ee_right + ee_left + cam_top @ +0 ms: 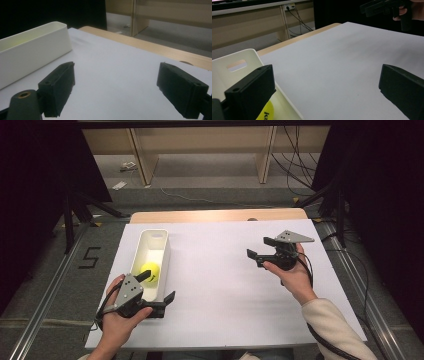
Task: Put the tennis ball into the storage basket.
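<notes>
High view showed a yellow tennis ball [149,272] lying inside a white bin [164,251], toward the bin's near end. The left gripper [159,289] stood at that near end with its jaws spread wide and empty, one jaw over the bin beside the ball, the other outside the bin's right wall. Left gripper view agreed: one jaw hung over the bin [242,56] with a sliver of the ball [265,113] below it, nothing clamped. The right gripper [258,248] hovered well to the right of the bin above the white sheet [220,285], jaws likewise parted and empty; its own view looked back at the bin [35,52]. The ball appeared either just dropped or about to be picked. To lift it, both left jaws would need to straddle the ball inside the bin's walls before closing.
</notes>
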